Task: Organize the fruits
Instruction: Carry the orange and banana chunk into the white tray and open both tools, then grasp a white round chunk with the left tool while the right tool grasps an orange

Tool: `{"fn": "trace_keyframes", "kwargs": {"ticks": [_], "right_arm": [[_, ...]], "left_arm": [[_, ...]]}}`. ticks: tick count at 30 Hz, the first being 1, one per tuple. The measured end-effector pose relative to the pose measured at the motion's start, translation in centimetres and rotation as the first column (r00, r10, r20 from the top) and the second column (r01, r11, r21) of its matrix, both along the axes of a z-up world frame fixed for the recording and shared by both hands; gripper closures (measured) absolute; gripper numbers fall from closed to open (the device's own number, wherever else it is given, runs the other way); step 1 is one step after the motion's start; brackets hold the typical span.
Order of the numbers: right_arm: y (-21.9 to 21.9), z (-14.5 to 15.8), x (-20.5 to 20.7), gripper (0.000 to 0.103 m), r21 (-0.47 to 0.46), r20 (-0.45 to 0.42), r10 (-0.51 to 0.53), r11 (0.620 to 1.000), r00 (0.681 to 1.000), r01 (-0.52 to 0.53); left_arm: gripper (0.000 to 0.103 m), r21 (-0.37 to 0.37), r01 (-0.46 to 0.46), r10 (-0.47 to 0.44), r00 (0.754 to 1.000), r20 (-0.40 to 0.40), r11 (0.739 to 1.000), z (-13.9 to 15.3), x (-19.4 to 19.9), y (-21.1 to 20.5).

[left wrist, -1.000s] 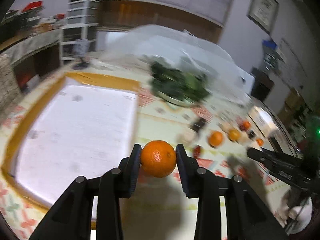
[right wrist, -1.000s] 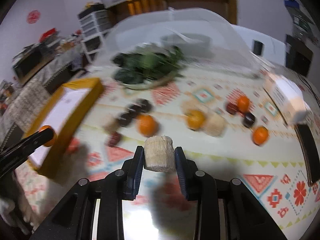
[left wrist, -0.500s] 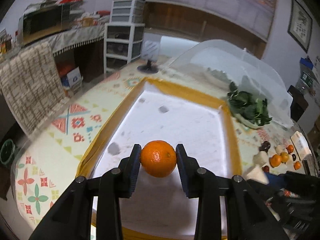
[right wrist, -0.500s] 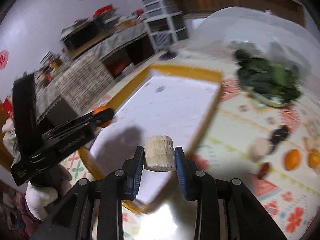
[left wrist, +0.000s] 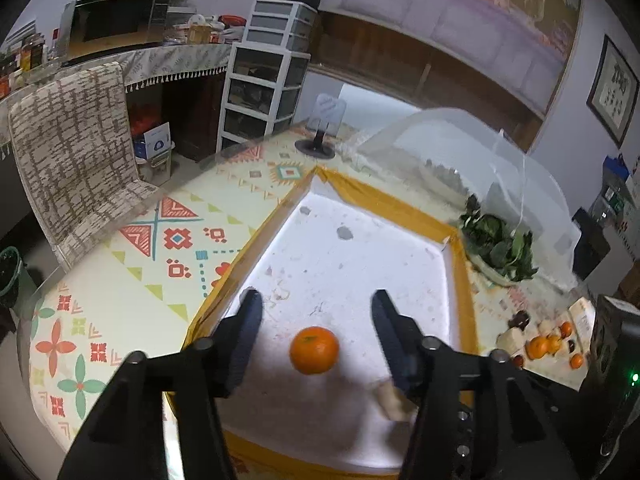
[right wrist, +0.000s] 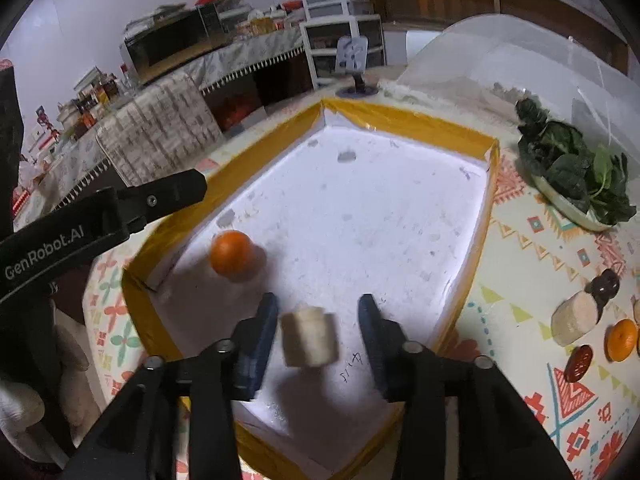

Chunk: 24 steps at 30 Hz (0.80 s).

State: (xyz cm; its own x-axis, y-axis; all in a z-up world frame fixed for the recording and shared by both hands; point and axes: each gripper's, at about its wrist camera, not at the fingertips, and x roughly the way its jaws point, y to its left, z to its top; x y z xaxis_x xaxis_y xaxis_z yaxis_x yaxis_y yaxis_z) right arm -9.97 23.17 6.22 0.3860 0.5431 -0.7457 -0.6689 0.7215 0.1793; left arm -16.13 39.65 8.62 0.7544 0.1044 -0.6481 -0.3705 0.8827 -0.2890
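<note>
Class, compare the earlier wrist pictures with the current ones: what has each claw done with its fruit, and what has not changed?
Both claws carried their loads from over the patterned cloth to the white tray. Now the left claw is opening and has let go of the orange; the right claw is opening too, freeing the pale chunk. The remaining fruits and the plate of greens stay where they were.

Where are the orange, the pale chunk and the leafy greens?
orange point(left wrist: 314, 350), left wrist view, middle of its peel.
pale chunk point(right wrist: 309, 336), right wrist view, its front face.
leafy greens point(right wrist: 576, 170), right wrist view, central leaves.
</note>
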Motion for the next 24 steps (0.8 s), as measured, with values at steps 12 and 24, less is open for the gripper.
{"fn": "trace_keyframes", "kwargs": {"ticks": [12, 24], "right_arm": [[-12.7, 4.6, -1.0, 0.012, 0.115, 0.193, -0.252, 0.966, 0.948, 0.233], [-25.8, -0.3, 5.8, 0.031, 0.096, -0.051, -0.45, 0.887, 0.892, 0.453]], "left_arm": [[0.024, -0.063, 0.218, -0.215, 0.975, 0.062, 0.974, 3.5, -0.2, -7.5], [0.023, -0.052, 0.449, -0.449, 0.893, 0.019, 0.892, 1.0, 4.1, -18.8]]}}
